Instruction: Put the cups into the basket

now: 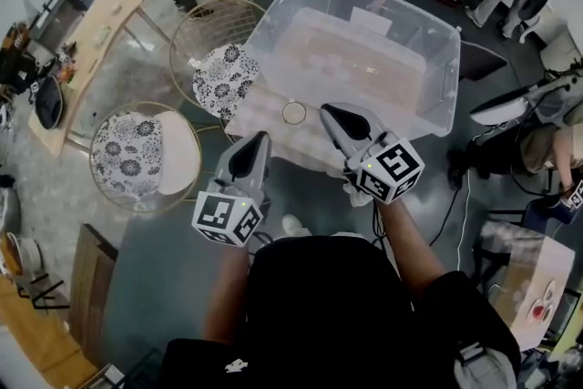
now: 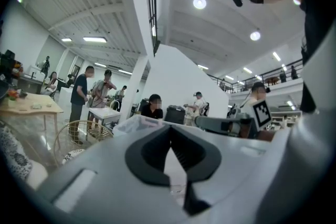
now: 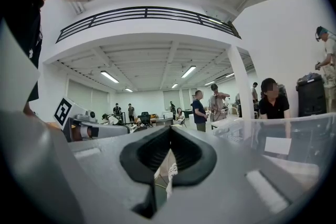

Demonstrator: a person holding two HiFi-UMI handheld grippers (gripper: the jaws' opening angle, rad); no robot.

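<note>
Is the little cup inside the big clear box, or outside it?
Outside. The cup stands upright on the table, just in front of the clear box, by its near wall.

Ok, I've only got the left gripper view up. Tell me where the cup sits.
Observer: In the head view, one cup stands upright on the table, just short of the near wall of the clear bin.
Operator: Now give me the right hand-held gripper.
Observer: The right hand-held gripper hovers just right of the cup without touching it. Its jaws are together, with nothing between them.
Operator: Check the bin's top.
Observer: The clear bin has no lid on, so its top is open.
</note>
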